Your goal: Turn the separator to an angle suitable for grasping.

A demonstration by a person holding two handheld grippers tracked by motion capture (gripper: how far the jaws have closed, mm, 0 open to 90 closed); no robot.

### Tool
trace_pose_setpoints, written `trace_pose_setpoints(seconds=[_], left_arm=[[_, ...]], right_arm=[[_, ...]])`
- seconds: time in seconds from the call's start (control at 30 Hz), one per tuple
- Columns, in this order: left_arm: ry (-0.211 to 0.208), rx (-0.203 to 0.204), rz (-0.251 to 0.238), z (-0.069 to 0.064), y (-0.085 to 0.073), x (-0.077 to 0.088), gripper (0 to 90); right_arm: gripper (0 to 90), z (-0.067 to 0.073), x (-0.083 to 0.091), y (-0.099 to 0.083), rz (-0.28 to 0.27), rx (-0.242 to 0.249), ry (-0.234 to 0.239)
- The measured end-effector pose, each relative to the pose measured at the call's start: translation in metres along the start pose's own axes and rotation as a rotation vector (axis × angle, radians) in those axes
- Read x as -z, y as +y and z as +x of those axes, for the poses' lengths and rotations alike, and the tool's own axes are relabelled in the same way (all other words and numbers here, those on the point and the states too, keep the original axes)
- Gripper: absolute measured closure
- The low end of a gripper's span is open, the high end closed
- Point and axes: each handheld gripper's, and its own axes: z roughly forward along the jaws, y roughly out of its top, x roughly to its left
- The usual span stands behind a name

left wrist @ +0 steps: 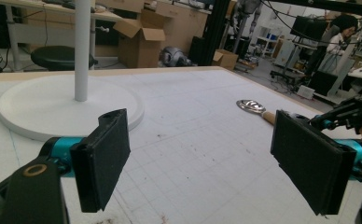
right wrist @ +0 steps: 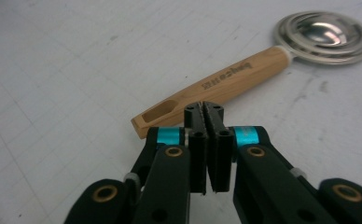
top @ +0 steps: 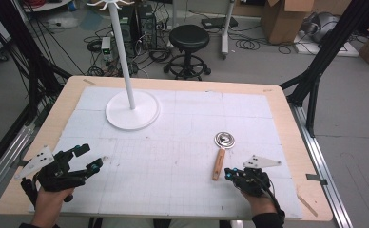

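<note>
Left gripper (top: 91, 158) sits at the near left of the table (top: 287, 123), jaws wide apart, holding nothing, aimed across the mat; in the left gripper view its pads (left wrist: 102, 156) frame bare mat. Behind it, far left of centre, one white stand (top: 132, 110) with a round flat base and a thin upright pole.

Right of centre lies one spoon (top: 220, 154), flat on the mat: round shiny metal bowl at the far end, wooden handle pointing back toward the person. Right gripper (top: 228, 174) is just beside the handle's near end, jaws pressed together with nothing between them; right gripper view shows the tips (right wrist: 203, 112) just short of the handle (right wrist: 216, 91), not touching as far as I can tell.

Handling guess: spoon looks light and stiff, not fragile. Metal bowl probably slippery and too curved for flat pads. Wooden handle is the place to grab, mid-length or near the slotted end, pads across its narrow sides. It lies low on the mat, so jaws need to open and come down close to the surface.

Count: one spoon, one stand, two grippers.
</note>
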Motion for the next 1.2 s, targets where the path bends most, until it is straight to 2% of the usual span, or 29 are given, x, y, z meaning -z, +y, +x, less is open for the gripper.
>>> trace_pose_setpoints(seconds=[0.03,0.1,0.2,0.4,0.53,0.63,0.73,0.8,0.83,1.0,1.1,1.13,1.17,1.2], left_arm=[[0.0,0.001,0.0,0.0,0.0,0.0,20.0],[0.0,0.002,0.0,0.0,0.0,0.001,20.1],[0.001,0.004,0.0,0.001,0.0,0.0,20.1],[0.003,0.003,0.002,0.0,0.0,0.0,20.2],[0.003,0.004,0.002,0.001,0.0,0.001,20.2],[0.002,0.005,0.003,0.001,0.0,0.001,20.2],[0.002,0.005,0.005,0.001,0.0,0.001,20.2],[0.003,0.003,0.007,0.001,-0.001,0.001,20.2],[0.004,0.002,0.008,0.001,-0.001,0.001,20.2],[0.004,0.005,0.008,0.001,-0.001,0.001,20.2],[0.005,0.004,0.011,0.002,-0.001,0.001,20.3],[0.005,0.005,0.013,0.002,-0.001,0.001,20.3],[0.005,0.005,0.015,0.002,-0.001,0.001,20.3],[0.005,0.005,0.014,0.001,-0.001,0.001,20.3]], right_arm=[[88.9,0.0,0.0,0.0,0.0,0.0,0.0],[89.0,0.002,-0.011,0.002,0.053,0.028,-0.026],[89.0,0.002,-0.016,0.004,0.062,0.022,-0.015],[89.0,0.007,-0.032,0.016,0.061,0.035,-0.005],[89.0,0.009,-0.043,0.024,0.059,0.035,-0.014],[89.0,0.007,-0.05,0.03,0.053,0.0,-0.017],[89.1,0.005,-0.056,0.035,0.036,-0.008,-0.032],[89.2,0.005,-0.061,0.039,0.036,-0.02,-0.059],[89.2,0.004,-0.065,0.043,0.041,-0.022,-0.084],[89.2,0.001,-0.073,0.052,0.068,-0.02,-0.105],[89.2,-0.001,-0.066,0.063,0.029,-0.004,-0.119],[89.2,-0.007,-0.061,0.072,0.013,-0.022,-0.148],[89.2,-0.007,-0.061,0.072,0.013,-0.022,-0.148],[89.3,-0.013,-0.059,0.075,0.016,-0.022,-0.173]])
